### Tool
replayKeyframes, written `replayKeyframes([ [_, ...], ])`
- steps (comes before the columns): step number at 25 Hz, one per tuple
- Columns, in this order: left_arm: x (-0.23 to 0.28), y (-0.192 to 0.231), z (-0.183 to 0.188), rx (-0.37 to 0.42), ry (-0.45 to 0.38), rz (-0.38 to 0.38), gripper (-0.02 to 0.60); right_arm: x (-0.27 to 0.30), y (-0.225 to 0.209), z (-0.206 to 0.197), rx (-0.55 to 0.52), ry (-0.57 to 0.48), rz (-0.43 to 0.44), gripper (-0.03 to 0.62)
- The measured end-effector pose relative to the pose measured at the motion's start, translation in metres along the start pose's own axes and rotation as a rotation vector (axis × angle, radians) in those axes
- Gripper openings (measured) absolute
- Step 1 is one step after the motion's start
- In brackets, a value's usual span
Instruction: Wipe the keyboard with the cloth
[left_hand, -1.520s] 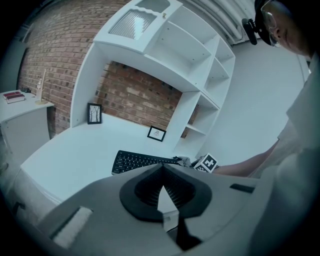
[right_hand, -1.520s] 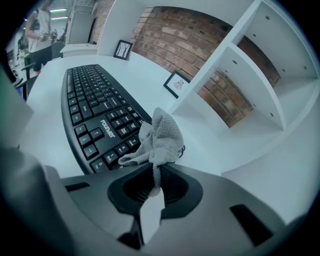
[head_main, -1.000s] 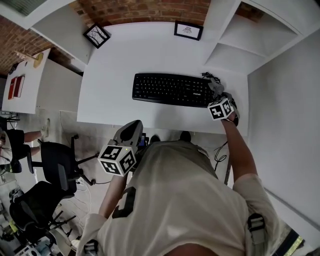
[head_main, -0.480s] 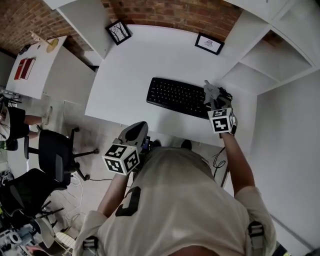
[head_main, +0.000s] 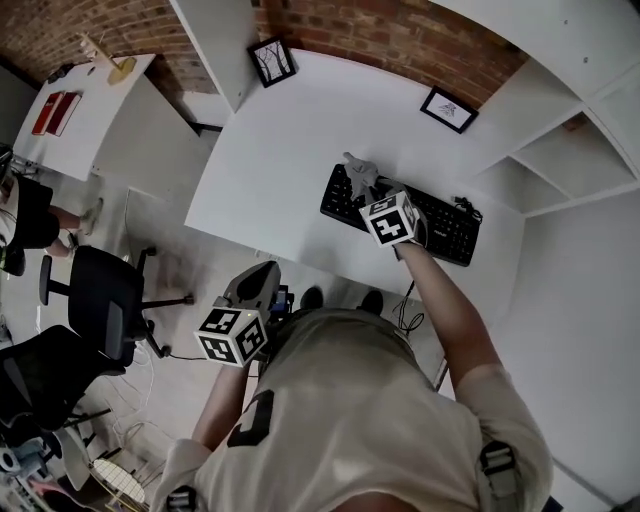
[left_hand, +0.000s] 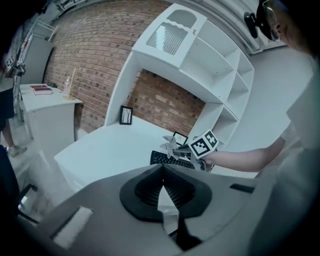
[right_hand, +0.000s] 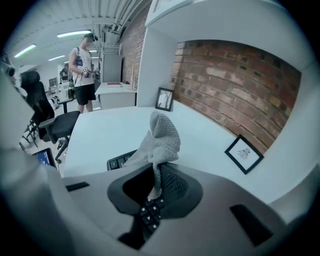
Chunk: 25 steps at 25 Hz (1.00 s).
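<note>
Right tongs (head_main: 370, 192): positioned over the left end of the black keyboard (head_main: 445, 226), which lies at centre right of the head view on the white bench (head_main: 290, 150). In the right gripper view the jaws are clamped on a grey knitted cloth (right_hand: 160, 137). The fabric is pinched between them and bunches upward beyond the tips. Keyboard keys (right_hand: 120, 161) are visible just below and left of the bunched cloth. Contact between cloth and keys cannot be confirmed from any view.

Cloth (head_main: 359, 174): in the head view it projects from the tongs at the keyboard's left end, toward the middle of the bench.

Left tongs (head_main: 263, 272): held in the lower left-centre of the head view, off the bench's near edge and over the floor, close to the person's torso. In the left gripper view the jaws (left_hand: 162, 175) meet, with nothing between them.

Other items: two framed pictures stand on the bench against the brick wall, one at upper centre (head_main: 272, 60), one at upper right (head_main: 448, 110). A black office chair (head_main: 100, 310) sits at the left.
</note>
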<state>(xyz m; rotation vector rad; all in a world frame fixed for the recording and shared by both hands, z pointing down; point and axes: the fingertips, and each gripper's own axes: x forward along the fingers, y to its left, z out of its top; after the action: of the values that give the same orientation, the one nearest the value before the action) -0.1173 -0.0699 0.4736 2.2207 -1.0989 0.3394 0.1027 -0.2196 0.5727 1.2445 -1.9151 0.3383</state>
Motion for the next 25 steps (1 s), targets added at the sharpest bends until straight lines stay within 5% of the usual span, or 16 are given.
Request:
replayKeyframes([
  [15, -0.037, 0.065, -0.023, -0.077, 0.068, 0.078, 0.004, 0.107, 0.03, 0.023, -0.243, 0.199, -0.045, 0.02],
  [25, -0.011, 0.044, -0.011, -0.03, 0.074, 0.01, 0.003, 0.095, 0.014, -0.005, -0.3, 0.245, -0.06, 0.018],
])
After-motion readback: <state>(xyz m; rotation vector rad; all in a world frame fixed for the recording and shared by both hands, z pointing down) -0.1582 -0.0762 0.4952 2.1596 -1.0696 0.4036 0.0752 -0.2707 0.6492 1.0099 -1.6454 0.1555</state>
